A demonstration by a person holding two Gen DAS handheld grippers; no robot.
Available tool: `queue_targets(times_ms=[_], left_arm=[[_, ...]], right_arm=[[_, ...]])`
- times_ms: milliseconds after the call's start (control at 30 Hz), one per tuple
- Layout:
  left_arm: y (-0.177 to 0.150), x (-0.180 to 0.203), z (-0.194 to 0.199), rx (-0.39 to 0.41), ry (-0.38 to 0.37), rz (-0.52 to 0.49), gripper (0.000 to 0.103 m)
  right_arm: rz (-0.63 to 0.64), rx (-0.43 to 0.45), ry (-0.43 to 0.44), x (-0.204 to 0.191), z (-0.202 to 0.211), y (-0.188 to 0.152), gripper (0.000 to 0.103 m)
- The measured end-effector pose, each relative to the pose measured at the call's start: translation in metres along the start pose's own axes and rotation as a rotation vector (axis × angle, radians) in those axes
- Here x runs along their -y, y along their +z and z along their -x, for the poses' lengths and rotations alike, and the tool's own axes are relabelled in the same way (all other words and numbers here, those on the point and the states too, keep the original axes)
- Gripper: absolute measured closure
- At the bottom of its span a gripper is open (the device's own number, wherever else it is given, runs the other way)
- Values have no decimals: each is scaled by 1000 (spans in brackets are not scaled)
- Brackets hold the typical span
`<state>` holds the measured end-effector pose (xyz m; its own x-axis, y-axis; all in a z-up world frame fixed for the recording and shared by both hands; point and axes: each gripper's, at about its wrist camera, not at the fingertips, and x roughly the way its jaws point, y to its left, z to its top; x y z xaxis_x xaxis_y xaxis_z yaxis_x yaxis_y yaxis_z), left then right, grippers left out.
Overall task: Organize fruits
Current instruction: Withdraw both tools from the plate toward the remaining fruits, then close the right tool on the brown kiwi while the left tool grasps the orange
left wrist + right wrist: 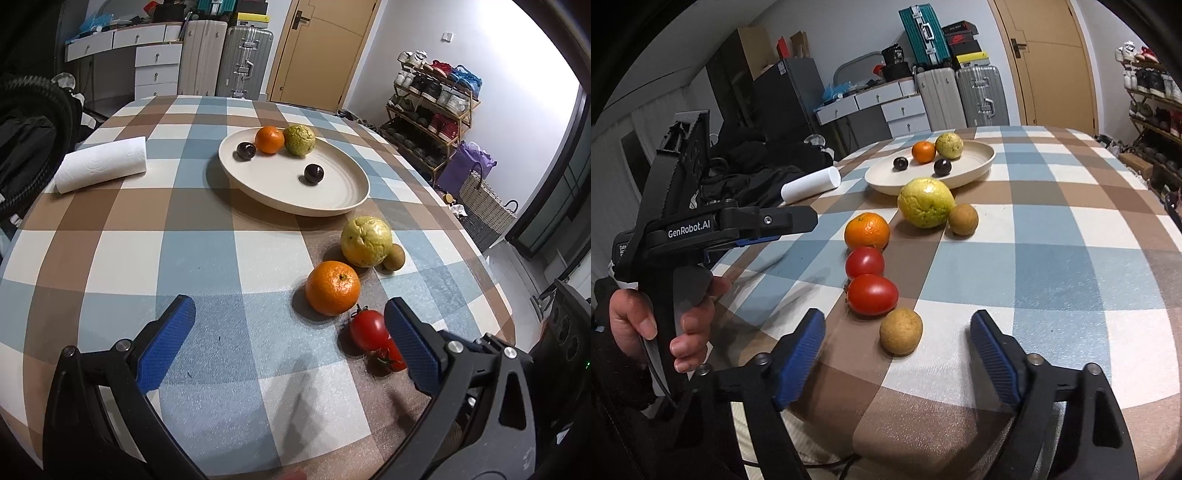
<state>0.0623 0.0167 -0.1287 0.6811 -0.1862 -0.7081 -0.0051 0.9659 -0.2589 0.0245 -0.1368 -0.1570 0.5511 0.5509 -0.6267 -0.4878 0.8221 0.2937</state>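
While both tongs are held wide and empty above the desk (1052, 229), six fruits are counted loose ahead of the right tongs (897, 332): two tomatoes (872, 294), two brown fruits (900, 331), one orange (867, 230), one guava (926, 202). Farther off, four are seen on the plate (332, 199). One tomato lies beside the left tongs (290, 319).

Two wrist fisheyes, both low over the table (110, 251).
Left view faces the plate (258, 192) at 12 o'clock, mid-distance; right view, nearer the table edge, has it at 11 o'clock; both share the orange (867, 231).
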Motion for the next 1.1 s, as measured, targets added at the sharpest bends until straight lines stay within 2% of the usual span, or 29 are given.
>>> queue_targets(times_ms=[100, 167, 400, 633, 967, 1100], left_arm=[[3, 4, 0, 15, 9, -19, 1], [4, 8, 1, 24, 7, -34, 1], [14, 27, -6, 19, -13, -117, 1], [25, 34, -21, -11, -31, -121, 1], [28, 28, -50, -101, -76, -91, 1], [26, 24, -57, -120, -96, -71, 6]], right_arm=[[12, -4, -6, -1, -2, 1, 34], [18, -14, -13, -1, -3, 0, 51], [62, -15, -45, -3, -4, -2, 77], [70, 23, -24, -1, 2, -2, 78], [34, 70, -26, 17, 11, 2, 78], [3, 75, -9, 25, 10, 4, 78]])
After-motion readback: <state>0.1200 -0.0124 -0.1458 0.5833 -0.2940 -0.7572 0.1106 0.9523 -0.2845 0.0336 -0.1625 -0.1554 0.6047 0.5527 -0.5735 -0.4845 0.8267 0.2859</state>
